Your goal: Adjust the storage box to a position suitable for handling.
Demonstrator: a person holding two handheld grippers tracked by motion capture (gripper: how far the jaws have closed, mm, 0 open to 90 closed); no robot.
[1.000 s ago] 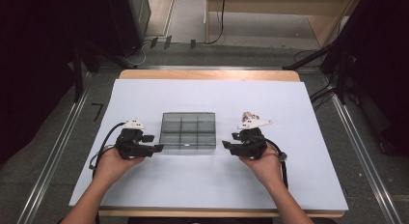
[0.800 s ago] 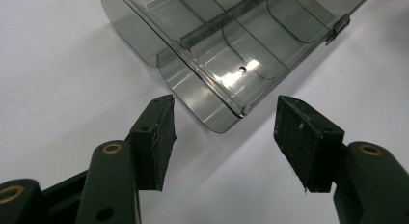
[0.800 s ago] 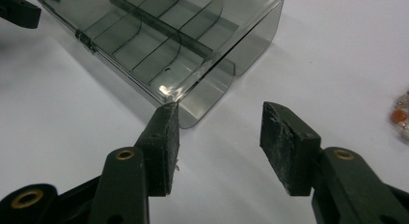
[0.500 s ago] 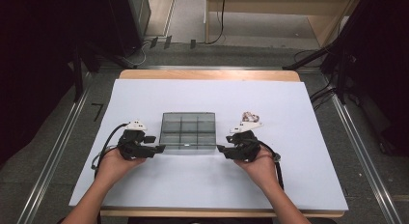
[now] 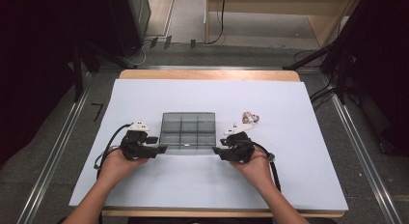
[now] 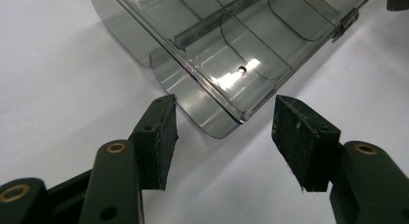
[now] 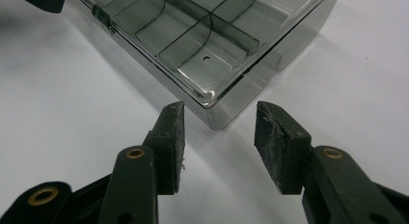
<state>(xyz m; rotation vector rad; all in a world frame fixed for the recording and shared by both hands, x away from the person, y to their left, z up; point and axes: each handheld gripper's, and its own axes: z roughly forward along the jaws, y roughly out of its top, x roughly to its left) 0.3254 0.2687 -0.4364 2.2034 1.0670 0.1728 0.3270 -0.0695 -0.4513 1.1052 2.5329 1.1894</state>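
The left claw stands at the box's 7 o'clock corner; its jaws have just been closing but are spread, pinching nothing. The grey box lies in the middle of the bench. The right claw, at the 5 o'clock corner, has just been closing too and is also spread, with that corner just in front of its pads.

Both forearms reached in from the table's near edge; the left gripper and right gripper faced inward, jaws apart, just closing.
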